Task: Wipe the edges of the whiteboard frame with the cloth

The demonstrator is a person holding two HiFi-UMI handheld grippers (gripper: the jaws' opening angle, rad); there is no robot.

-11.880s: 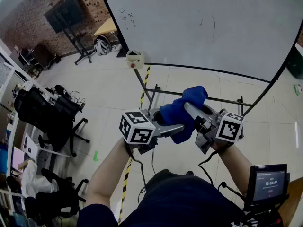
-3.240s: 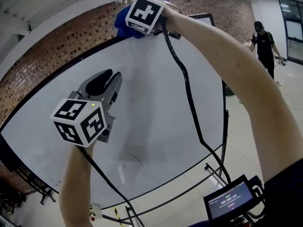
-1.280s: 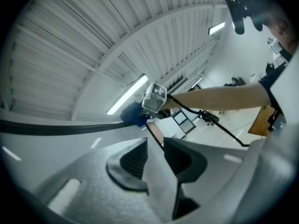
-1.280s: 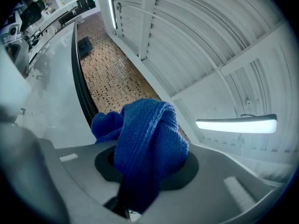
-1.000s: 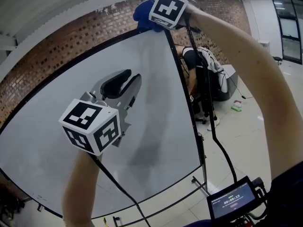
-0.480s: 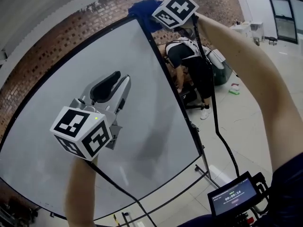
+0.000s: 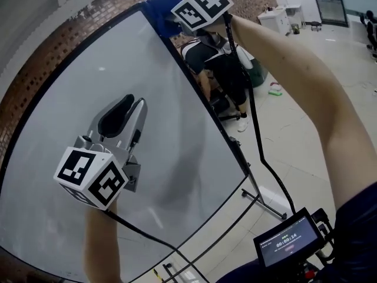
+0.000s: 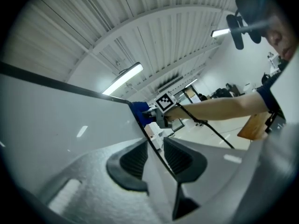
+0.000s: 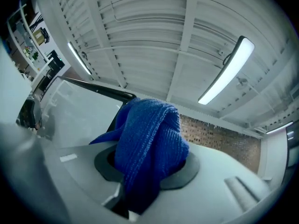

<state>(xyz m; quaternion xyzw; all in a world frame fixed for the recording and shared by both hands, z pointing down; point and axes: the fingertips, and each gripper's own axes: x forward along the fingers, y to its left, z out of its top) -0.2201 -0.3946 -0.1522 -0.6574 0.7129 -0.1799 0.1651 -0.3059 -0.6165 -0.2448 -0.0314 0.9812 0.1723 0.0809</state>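
Nearest, a small screen (image 7: pixel 287 239) with timer digits, too small to read for sure. Then the left gripper (image 7: pixel 131 105), held before the whiteboard (image 7: pixel 177 158), jaws a little apart, nothing between them. Farther up, the right gripper (image 7: pixel 175 17), clamped on the blue cloth (image 7: pixel 158 7) and pressing it on the top right corner of the frame (image 7: pixel 207 109). Judged as partly done: right side and bottom edge probably still to wipe. No brand or words readable, only square markers on the cubes (image 7: pixel 88 175).

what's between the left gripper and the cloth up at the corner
Just bare whiteboard between the left gripper and the cloth in the head view; the left gripper view shows the black frame running up to it.
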